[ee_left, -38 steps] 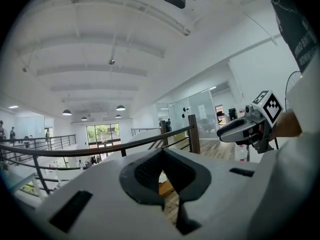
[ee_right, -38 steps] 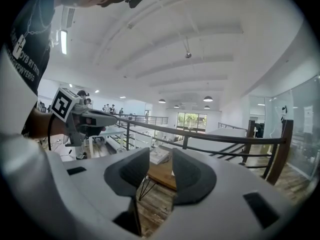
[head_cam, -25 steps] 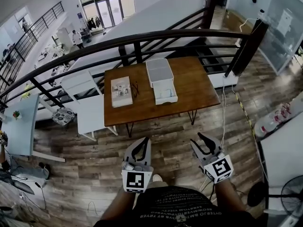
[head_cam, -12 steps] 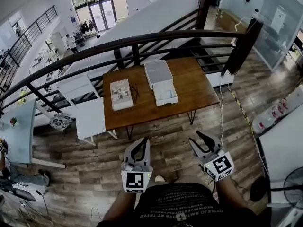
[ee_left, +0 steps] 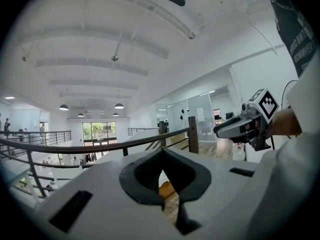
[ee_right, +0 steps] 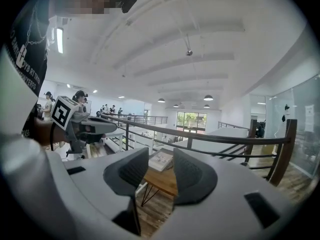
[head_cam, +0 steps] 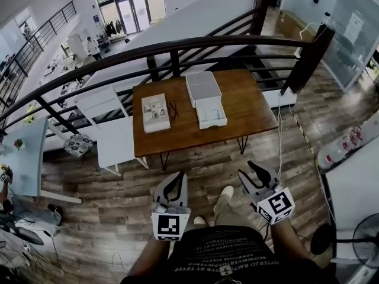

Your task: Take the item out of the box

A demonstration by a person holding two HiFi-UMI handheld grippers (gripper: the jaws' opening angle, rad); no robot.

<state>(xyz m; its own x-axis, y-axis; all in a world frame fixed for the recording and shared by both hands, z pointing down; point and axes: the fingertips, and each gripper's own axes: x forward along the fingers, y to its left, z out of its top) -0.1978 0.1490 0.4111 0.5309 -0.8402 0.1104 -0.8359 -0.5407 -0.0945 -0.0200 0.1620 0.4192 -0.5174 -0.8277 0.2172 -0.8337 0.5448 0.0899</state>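
Where the box sits: the white box (head_cam: 206, 99) lies on the wooden table (head_cam: 243, 102) beside the dark railing (head_cam: 118, 58), well apart from both grippers.
Item: the box's inside is too small and pale in the head view to make out.
Booklet (head_cam: 156, 112): flat, left of the box; a small dark thing beside it is unclear.
Left gripper (head_cam: 180, 177): low over the plank floor (head_cam: 118, 188), jaws together, nothing between.
Right gripper (head_cam: 247, 170): jaws apart and empty; its own view shows only a table corner and the booklet through the gap.
Person: cut off at the bottom edge, one shoe (head_cam: 225, 191) forward.
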